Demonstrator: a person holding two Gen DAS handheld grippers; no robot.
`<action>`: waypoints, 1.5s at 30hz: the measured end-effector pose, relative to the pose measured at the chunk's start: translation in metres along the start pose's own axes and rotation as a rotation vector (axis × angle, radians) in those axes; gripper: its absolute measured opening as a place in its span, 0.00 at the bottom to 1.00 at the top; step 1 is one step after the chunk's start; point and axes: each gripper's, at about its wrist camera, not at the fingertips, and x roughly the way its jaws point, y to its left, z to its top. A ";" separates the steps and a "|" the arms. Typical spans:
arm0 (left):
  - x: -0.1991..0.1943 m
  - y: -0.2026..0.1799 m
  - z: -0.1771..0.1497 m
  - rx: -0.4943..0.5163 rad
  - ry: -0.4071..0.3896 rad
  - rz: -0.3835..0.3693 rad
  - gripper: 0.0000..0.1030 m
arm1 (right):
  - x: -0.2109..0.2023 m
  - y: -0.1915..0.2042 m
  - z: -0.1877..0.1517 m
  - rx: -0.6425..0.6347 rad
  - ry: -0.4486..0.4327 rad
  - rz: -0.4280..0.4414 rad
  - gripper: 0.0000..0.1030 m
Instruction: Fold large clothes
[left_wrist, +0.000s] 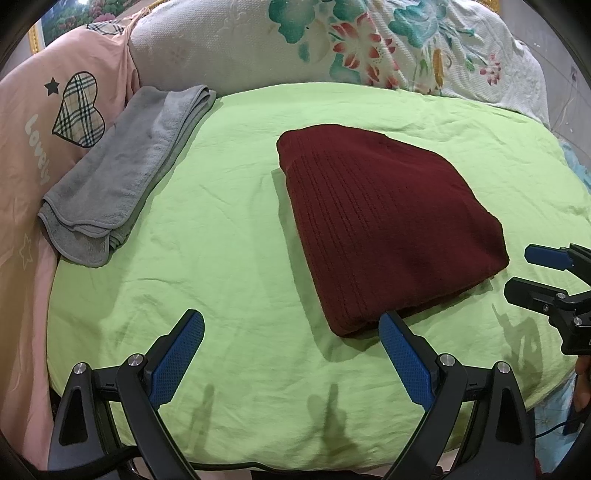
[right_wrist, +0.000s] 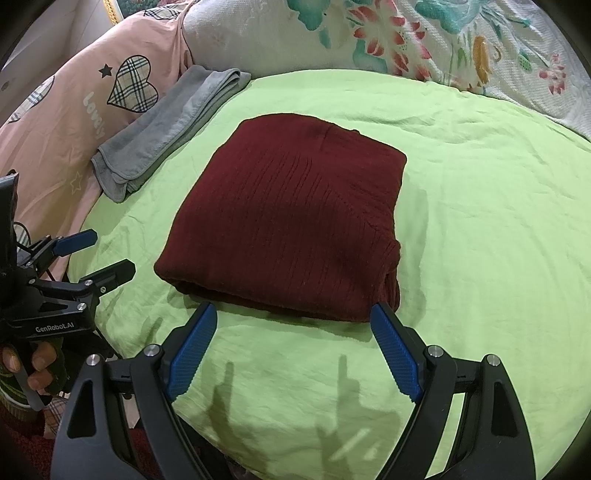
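lying flat, folded maroon sweater (right_wrist: 288, 218) runs lengthwise away; both grippers' fingers (right_wrist: 194, 354) released.

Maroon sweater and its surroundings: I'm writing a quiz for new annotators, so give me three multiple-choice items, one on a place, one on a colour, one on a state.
1. Where does the grey towel lie?
A. On top of the sweater
B. At the left edge of the green sheet, against the pink bedding
C. Between the right gripper's fingers

2. What colour are the pads on the fingers?
A. Blue
B. Red
C. White

3. What state is the sweater in?
A. Spread flat with sleeves out
B. Held up by both grippers
C. Folded into a compact stack on the sheet

Answers: B, the towel rests by the pink bedding, apart from the sweater; A, the pads are blue in both views; C, layered edges show, and the left gripper and right gripper are open and empty.
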 end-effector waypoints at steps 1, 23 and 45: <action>-0.001 -0.001 0.000 0.000 0.000 0.000 0.93 | 0.000 0.000 0.000 0.001 -0.001 0.001 0.83; -0.004 -0.002 0.001 -0.003 -0.004 -0.007 0.93 | -0.006 0.001 0.003 -0.003 -0.017 0.007 0.83; -0.007 -0.004 0.001 -0.001 -0.010 -0.002 0.93 | -0.009 0.002 0.004 -0.006 -0.022 0.007 0.83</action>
